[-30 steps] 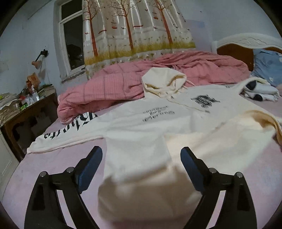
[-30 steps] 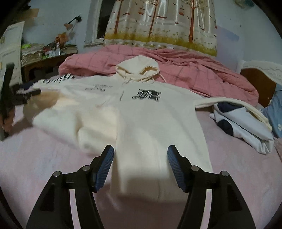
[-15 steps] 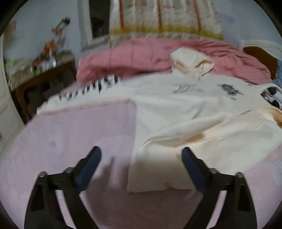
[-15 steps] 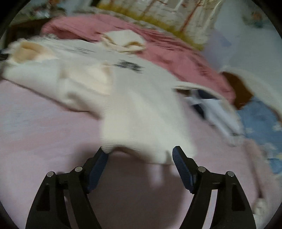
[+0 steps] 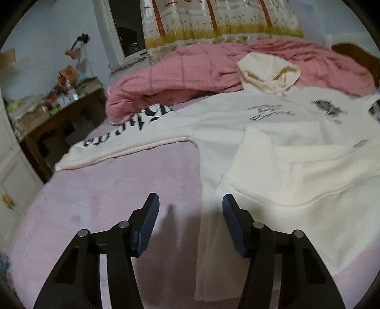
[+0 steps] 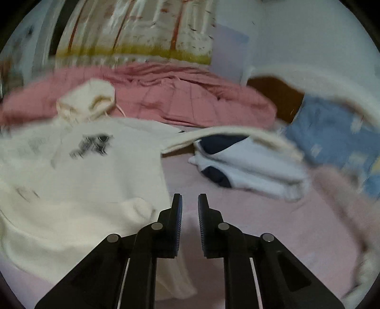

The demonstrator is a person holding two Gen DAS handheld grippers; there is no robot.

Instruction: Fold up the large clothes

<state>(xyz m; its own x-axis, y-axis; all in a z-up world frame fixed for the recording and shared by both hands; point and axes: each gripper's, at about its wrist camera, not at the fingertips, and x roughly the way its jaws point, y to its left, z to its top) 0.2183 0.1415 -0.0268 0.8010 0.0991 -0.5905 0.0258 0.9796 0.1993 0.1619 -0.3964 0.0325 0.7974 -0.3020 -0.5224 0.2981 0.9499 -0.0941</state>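
One cream hoodie (image 5: pixel 273 147), two grippers (image 5: pixel 190 223) (image 6: pixel 190 218)

The cream hoodie (image 5: pixel 296 166) is thick matt cloth with a soft, fleecy nap and flat black print, lying on a smooth, matt pink sheet (image 5: pixel 118 190). At twelve o'clock of it the rose quilt (image 5: pixel 190 71) looks like crinkled, checked cotton, and above that the curtain (image 5: pixel 220 21) has a glossy satin sheen. At ten o'clock stands a dull dark wooden table (image 5: pixel 59 118); the left gripper (image 5: pixel 190 221) is matt black plastic with shiny metal pins and blue ribbed, rubbery pads (image 5: pixel 147 225).
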